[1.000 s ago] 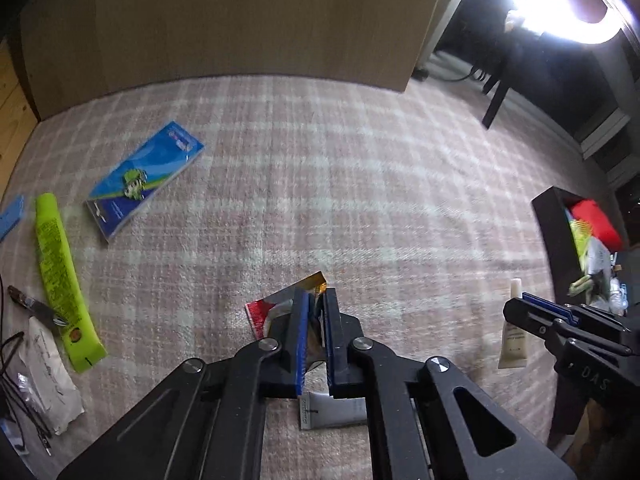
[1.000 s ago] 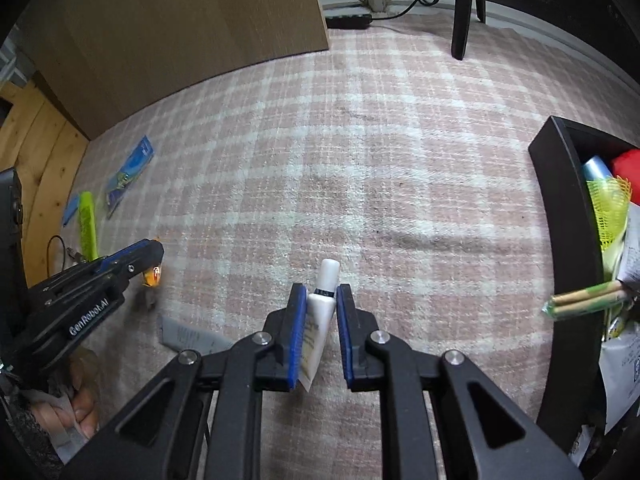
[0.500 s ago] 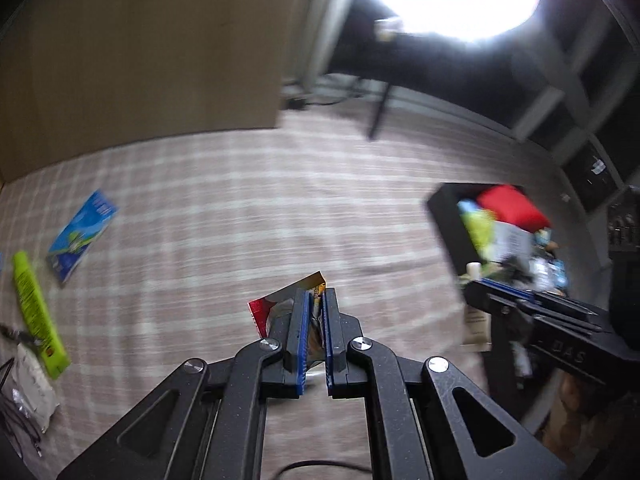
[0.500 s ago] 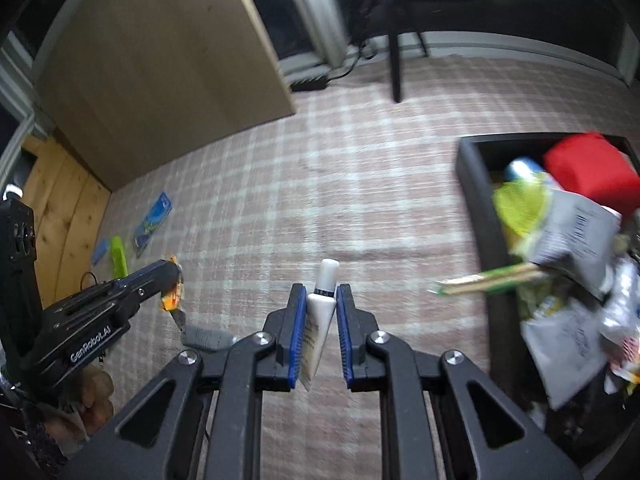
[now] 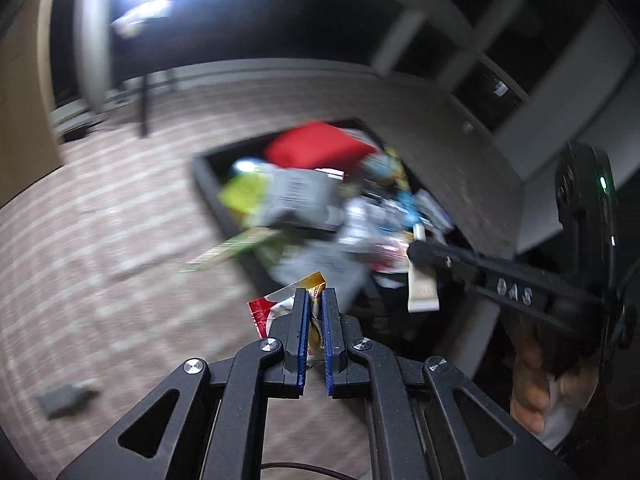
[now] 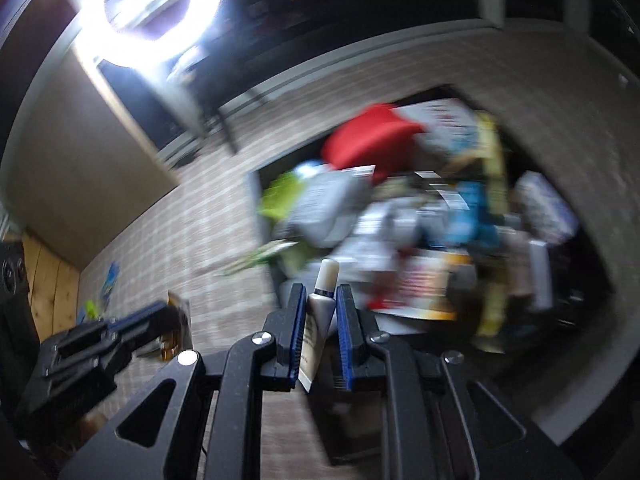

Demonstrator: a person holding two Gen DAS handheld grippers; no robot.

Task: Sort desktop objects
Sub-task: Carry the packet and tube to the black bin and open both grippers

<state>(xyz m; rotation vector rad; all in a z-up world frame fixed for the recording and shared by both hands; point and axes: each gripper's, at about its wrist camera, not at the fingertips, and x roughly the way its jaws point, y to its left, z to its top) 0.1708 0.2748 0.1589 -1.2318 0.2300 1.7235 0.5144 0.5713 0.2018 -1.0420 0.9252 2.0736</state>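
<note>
Left hand-held gripper point(image 5: 314, 312) clamped on snack packet point(image 5: 280, 306); right hand-held gripper point(image 6: 320, 308) clamped on cream tube point(image 6: 320, 312). Best released only once above black bin point(image 5: 208, 176), clear of rim.

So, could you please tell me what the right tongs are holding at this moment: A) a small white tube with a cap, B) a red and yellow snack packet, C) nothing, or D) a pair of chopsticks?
A: the right tongs are shut on a small white tube, cap pointing forward.
</note>
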